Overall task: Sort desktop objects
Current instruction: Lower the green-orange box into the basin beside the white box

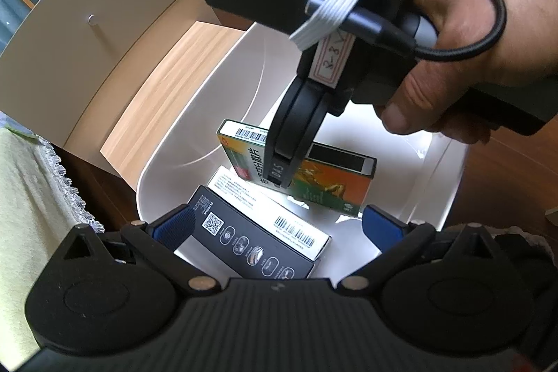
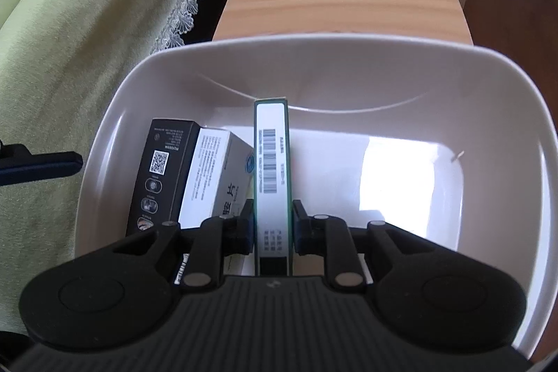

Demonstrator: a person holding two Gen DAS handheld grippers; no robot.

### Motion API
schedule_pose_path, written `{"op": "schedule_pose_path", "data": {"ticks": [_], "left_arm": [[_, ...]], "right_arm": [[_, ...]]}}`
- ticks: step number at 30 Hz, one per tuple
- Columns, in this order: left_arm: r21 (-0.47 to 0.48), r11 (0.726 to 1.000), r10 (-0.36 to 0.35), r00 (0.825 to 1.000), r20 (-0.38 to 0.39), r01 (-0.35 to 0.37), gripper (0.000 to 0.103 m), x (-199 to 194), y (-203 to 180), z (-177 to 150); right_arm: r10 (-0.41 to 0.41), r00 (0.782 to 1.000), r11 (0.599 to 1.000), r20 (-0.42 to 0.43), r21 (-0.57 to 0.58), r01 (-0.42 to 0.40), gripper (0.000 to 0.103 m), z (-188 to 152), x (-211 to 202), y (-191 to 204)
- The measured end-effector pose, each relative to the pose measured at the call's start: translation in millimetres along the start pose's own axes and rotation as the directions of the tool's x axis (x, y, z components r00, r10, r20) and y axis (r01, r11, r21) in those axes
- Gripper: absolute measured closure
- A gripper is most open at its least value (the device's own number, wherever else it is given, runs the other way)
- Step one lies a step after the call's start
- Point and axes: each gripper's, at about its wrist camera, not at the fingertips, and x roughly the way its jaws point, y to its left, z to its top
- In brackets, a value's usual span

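A: How far along are you?

B: Two boxes, a black box [image 2: 164,169] and a white box [image 2: 212,176], already sit in the white bin [image 2: 348,58]. Your right gripper [image 2: 272,225] has its fingers nearly closed, clamped on the green box [image 2: 272,162], which stands on edge inside the bin.

A: What's left?

B: Release it. Your left gripper [image 1: 279,225] hovers wide open, holding nothing. Whether more things wait on the desk, you can't tell here.

Right gripper [image 2: 272,225] angled steeply down, jaws nearly closed in a clamp, left gripper [image 1: 279,229] spread wide, empty
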Motion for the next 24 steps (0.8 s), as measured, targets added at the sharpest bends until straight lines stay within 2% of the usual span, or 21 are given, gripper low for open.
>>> {"op": "schedule_pose_path", "data": {"ticks": [7,11,24], "left_arm": [[-0.009,1.000,-0.005,1.000,-0.007,0.005,0.000,3,1,-1],[-0.007,1.000,-0.005,1.000,-0.013,0.005,0.000,4,0,-2],[-0.007,1.000,-0.009,1.000,-0.021,0.009,0.000,7,-1,-5]], "right_arm": [[0.012,1.000,1.000,-0.018,0.000,-0.012,0.080,-1,-1,-1],[0.023,0.999,1.000,-0.029,0.004,-0.022,0.072,-5,-3,-1],[0.052,0.996,0.999,-0.070,-0.009,-0.052,0.073,-15,-2,3]]}}
